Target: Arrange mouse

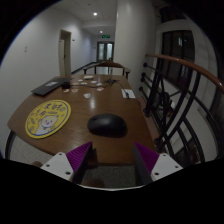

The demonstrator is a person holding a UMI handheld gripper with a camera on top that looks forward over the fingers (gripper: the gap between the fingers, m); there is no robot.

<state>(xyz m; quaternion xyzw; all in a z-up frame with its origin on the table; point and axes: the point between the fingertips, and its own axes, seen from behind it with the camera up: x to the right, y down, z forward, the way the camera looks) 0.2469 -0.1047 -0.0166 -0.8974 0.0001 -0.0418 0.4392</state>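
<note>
- gripper point(113, 158) low over near edge of table, fingers spread wide apart, nothing between them; purple pads point(79, 155) face inward
- mouse point(107, 125) black, lying on the table point(75, 100) just ahead of the fingers, roughly centred on the gap, not touched by either finger
- round yellow mat point(46, 117) with a cartoon print, flat on the table left of the mouse, near it but apart
- dark flat thing point(46, 88) further back on the left, maybe a laptop, can't tell
- small items point(92, 83) and a white paper point(128, 93) at far end, too small to tell
- chairs point(160, 90) along right side of table
- door point(104, 50) in the far wall beyond
</note>
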